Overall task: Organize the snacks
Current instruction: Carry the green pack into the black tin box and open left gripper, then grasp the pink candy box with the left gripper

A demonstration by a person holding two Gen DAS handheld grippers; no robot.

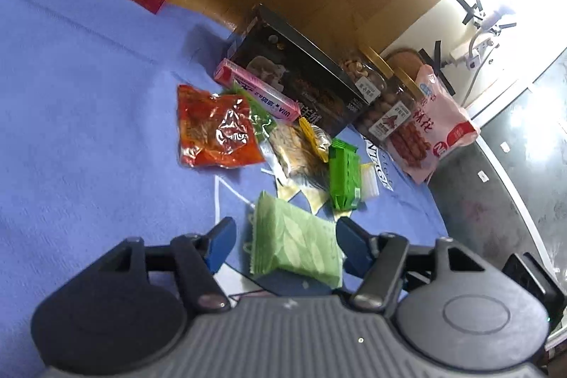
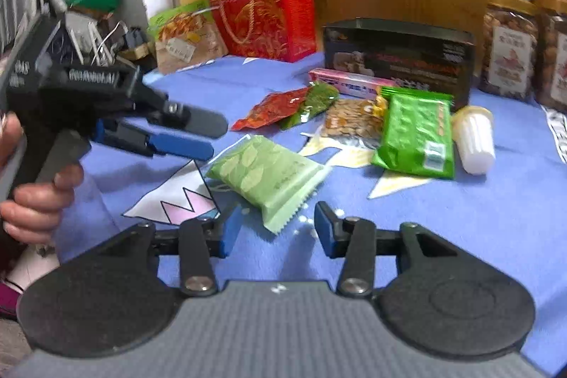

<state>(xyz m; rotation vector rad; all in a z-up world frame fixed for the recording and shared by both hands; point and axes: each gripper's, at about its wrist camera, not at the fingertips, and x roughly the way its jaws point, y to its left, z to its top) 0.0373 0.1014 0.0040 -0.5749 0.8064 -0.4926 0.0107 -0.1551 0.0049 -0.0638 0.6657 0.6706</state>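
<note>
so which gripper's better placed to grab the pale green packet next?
Probably left. The pale green packet already lies between the open left gripper fingers. The right gripper, also open, only reaches its corner.

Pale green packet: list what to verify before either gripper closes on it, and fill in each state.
1. Pale green packet lies flat on the blue cloth: ok.
2. Nothing stacked on it, and the bright green packet lies apart: ok.
3. Right gripper open, packet's crimped end between its fingers: ok.
4. Left gripper open: ok.
5. Only one gripper going for the packet: not ok, both crowd it.
6. Left gripper low enough to grasp: cannot tell.
</note>
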